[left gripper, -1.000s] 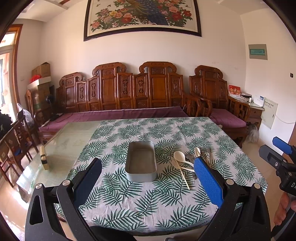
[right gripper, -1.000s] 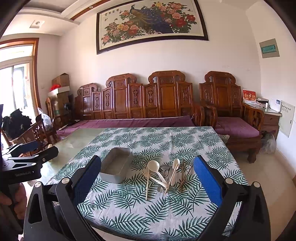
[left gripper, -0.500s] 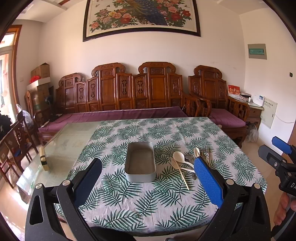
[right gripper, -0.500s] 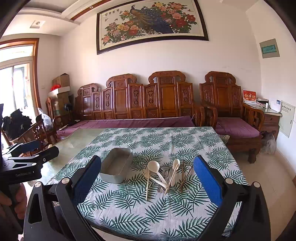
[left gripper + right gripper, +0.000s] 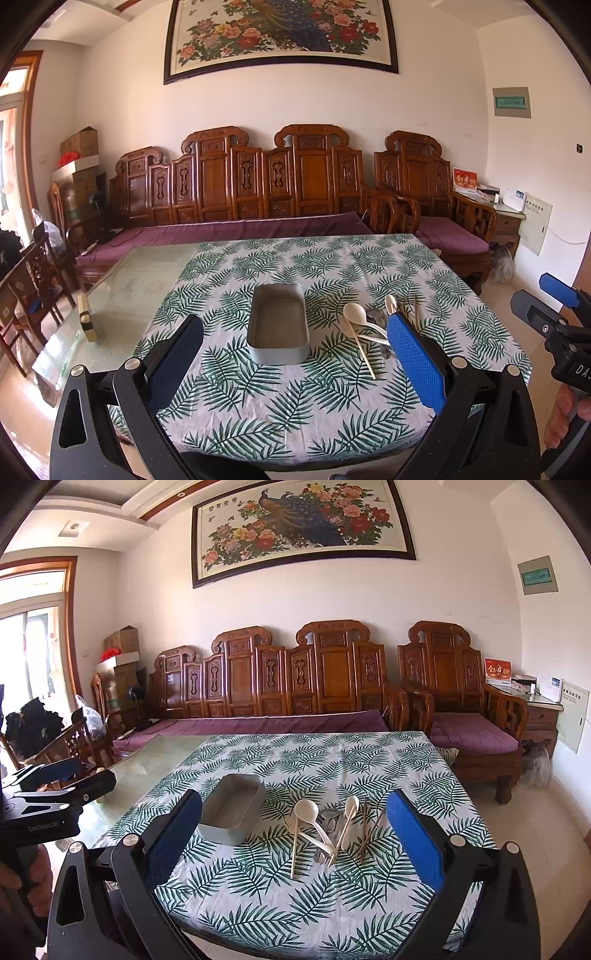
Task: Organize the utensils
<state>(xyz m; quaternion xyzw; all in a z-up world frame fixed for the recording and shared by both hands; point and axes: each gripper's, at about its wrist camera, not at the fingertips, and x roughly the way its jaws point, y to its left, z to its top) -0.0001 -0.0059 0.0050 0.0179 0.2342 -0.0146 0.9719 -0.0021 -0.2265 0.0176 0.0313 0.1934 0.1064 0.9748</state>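
A grey rectangular tin (image 5: pixel 279 323) (image 5: pixel 232 812) stands empty on the leaf-print tablecloth (image 5: pixel 295 398) (image 5: pixel 332 760). To its right lies a pile of utensils (image 5: pixel 369 325) (image 5: pixel 332 827): white spoons, a pale fork, metal pieces and wooden chopsticks (image 5: pixel 365 827). My left gripper (image 5: pixel 295 362) is open and empty, held above the table's near edge facing the tin. My right gripper (image 5: pixel 293 834) is open and empty, held near the front edge facing the utensils. Each gripper shows at the side of the other's view: the right one (image 5: pixel 554 314), the left one (image 5: pixel 55 786).
The cloth covers the right part of a glass-topped table (image 5: pixel 122 291). A small wooden block (image 5: pixel 86 317) stands on the glass at the left. Carved wooden benches with purple cushions (image 5: pixel 240 229) stand behind the table. Wooden chairs (image 5: pixel 33 280) stand at the left.
Both grippers have stayed almost still and open; the left view has shifted very slightly. Nothing on the table has moved.
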